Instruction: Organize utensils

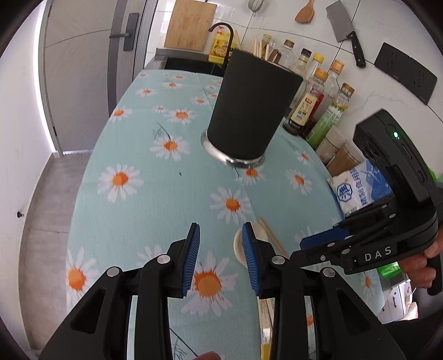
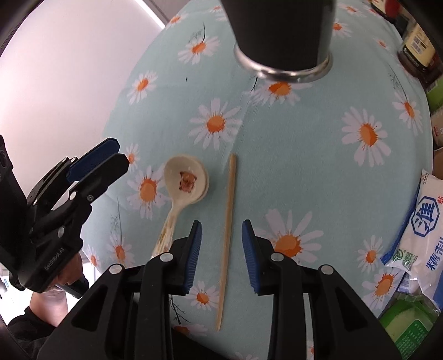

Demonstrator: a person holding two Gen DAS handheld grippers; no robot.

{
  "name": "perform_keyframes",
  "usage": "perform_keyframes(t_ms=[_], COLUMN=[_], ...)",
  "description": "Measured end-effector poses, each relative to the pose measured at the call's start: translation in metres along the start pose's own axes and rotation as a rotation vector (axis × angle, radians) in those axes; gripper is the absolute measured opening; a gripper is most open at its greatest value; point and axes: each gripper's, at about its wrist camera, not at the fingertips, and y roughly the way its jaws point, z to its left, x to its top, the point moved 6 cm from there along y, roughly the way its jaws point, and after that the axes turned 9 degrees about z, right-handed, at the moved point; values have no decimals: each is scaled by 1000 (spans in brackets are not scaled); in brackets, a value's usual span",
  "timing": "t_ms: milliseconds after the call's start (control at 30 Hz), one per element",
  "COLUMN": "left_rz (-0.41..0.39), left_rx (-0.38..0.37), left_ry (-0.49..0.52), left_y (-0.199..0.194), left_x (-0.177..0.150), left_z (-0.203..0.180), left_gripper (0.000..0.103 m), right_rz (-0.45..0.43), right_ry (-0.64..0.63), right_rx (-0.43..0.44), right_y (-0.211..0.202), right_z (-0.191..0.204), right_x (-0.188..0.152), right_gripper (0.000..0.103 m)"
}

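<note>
Right hand-held gripper (image 2: 221,241) parted astride the chopstick (image 2: 227,235), left hand-held gripper (image 1: 221,243) parted, empty beside the spoon (image 2: 182,188)

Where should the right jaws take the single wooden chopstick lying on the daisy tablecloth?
Grip the thin wooden chopstick at mid-length, coming from straight above. It lies flat and straight, already running between the open right gripper jaws, clear of the cream spoon beside it.

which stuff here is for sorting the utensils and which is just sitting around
For the job:
- spoon
- chopstick, between the open right tongs
- dark holder cup
- left tongs, open

Just lying about:
- sauce bottles
- salt bag
- cleaver on the wall
- cutting board
</note>
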Motion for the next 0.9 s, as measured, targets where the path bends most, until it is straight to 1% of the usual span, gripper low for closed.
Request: perform_keyframes(t_ms=[100, 133, 233, 267, 400, 500, 600, 733, 833, 900], left_rz=[21, 28, 59, 66, 84, 91, 99, 122, 135, 147], left_rx=[-8, -13, 4, -3, -12, -20, -43, -78, -106, -128], left_ry=[-7, -6, -4, -6, -15, -22, -22, -30, -41, -55], left_y=[6, 8, 15, 17, 20, 20, 20, 24, 27, 30], left_x=[-10, -13, -21, -22, -27, -28, -29, -29, -26, -24], left_z=[-1, -3, -5, -6, -5, -6, -9, -12, -12, -11], left_gripper=[30, 30, 30, 30, 30, 30, 30, 30, 30, 20], right_rz=[25, 40, 31, 26, 9, 12, 6, 0, -20, -34], right_ry=[2, 2, -23, -25, -35, -20, -3, 27, 57, 69], right_rx=[-81, -101, -184, -207, -274, -262, -232, -162, -113, -89], right_y=[13, 18, 22, 22, 24, 27, 22, 18, 7, 1], right_z=[4, 6, 14, 15, 19, 18, 12, 0, -12, -19], right_x=[-3, -5, -8, -8, -10, -11, -11, -6, -3, -3], right_gripper=[26, 22, 18, 16, 8, 7, 6, 6, 6, 6])
